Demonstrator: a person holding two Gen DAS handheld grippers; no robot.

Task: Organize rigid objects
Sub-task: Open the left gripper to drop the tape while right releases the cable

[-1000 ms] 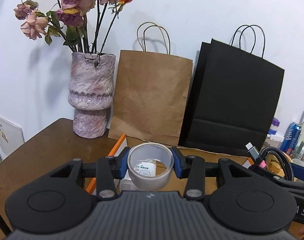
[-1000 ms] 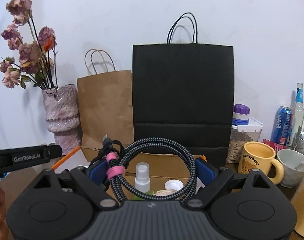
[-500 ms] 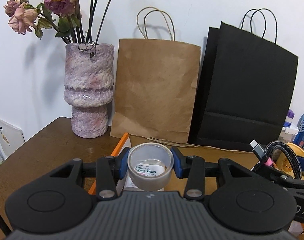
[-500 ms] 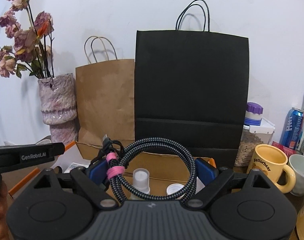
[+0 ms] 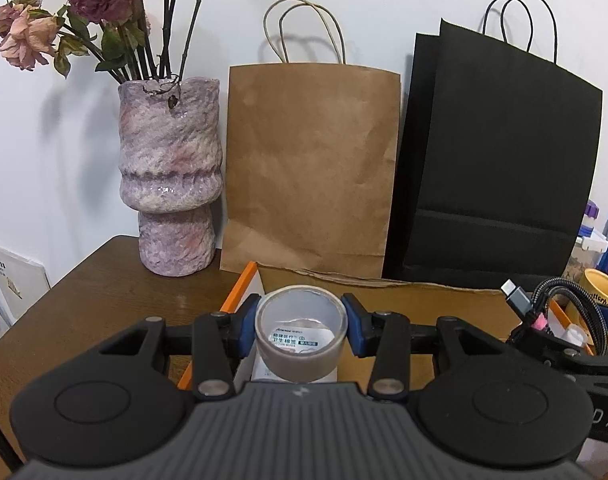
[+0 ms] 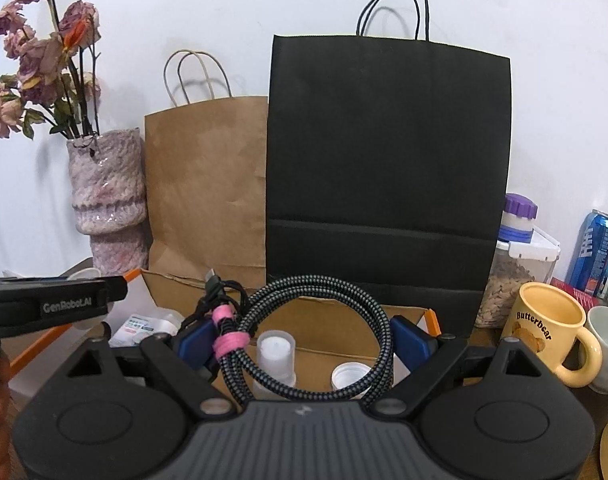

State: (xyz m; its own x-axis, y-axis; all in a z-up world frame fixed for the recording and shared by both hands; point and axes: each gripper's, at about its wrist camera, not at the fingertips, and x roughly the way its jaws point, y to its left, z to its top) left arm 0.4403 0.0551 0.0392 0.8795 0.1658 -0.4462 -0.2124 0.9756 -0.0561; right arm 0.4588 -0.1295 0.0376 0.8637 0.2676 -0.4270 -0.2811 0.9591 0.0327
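Left wrist | left tongs [image 5: 302,322] tilted downward, clamping tape roll [image 5: 301,338]

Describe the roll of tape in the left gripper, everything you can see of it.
The roll of tape is a short, wide ring of greyish, slightly glossy tape with a hollow middle. It is tilted so its open end faces up and toward the camera. The left gripper is shut on it, one blue pad pressing each side of its outer wall. It hangs above the orange-edged cardboard box, and a white printed packet shows through its hole.
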